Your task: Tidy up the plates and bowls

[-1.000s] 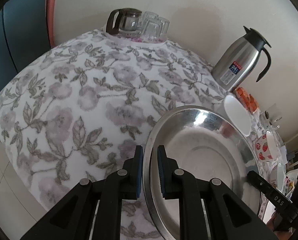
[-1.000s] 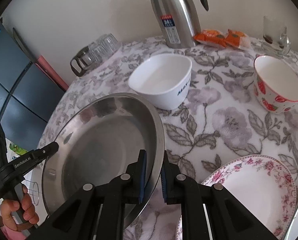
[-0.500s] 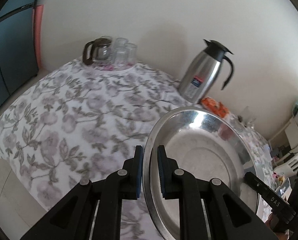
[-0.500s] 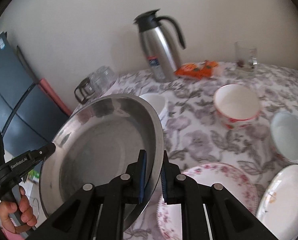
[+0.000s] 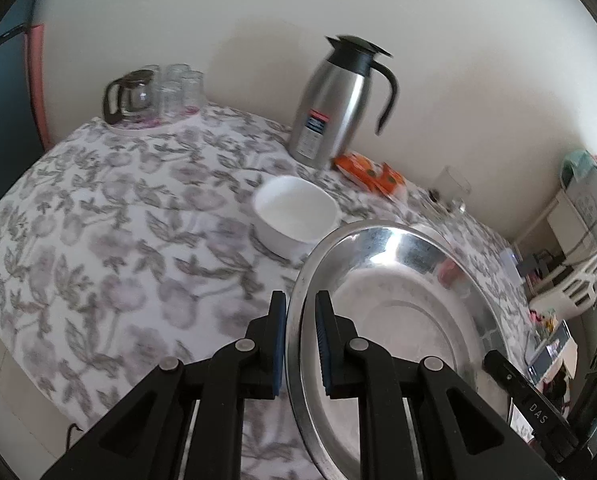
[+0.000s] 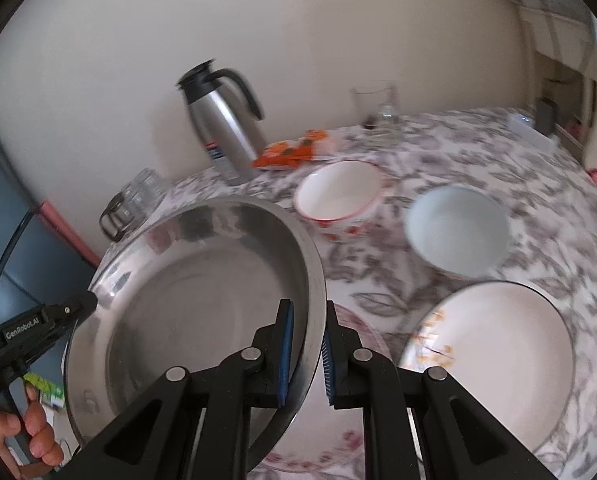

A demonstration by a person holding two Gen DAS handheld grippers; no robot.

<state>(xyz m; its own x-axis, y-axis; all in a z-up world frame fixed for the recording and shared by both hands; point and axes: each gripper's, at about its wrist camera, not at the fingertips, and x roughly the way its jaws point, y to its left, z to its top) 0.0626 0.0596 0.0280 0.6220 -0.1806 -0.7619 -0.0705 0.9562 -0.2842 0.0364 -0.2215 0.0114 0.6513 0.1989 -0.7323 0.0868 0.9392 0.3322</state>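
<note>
Both grippers hold a large steel basin (image 5: 402, 320) (image 6: 186, 292) in the air above the table. My left gripper (image 5: 300, 336) is shut on its left rim, and my right gripper (image 6: 306, 348) is shut on its right rim. On the floral tablecloth sit a white square bowl (image 5: 294, 214), a red-patterned bowl (image 6: 338, 192), a pale blue bowl (image 6: 456, 230), a white plate with yellow flowers (image 6: 494, 356) and a pink-flowered plate (image 6: 350, 432), which lies partly hidden under the basin and my right gripper.
A steel thermos jug (image 5: 334, 104) (image 6: 222, 128) stands by the wall with orange snack packets (image 6: 290, 152) beside it. A glass pot and tumblers (image 5: 154, 92) sit at the back left, a drinking glass (image 6: 378, 108) at the back. A hand (image 6: 34, 432) grips the left tool.
Both grippers have lifted the basin and carried it to the right across the table. The white square bowl is now uncovered in the left wrist view, and more bowls and plates show in the right one.
</note>
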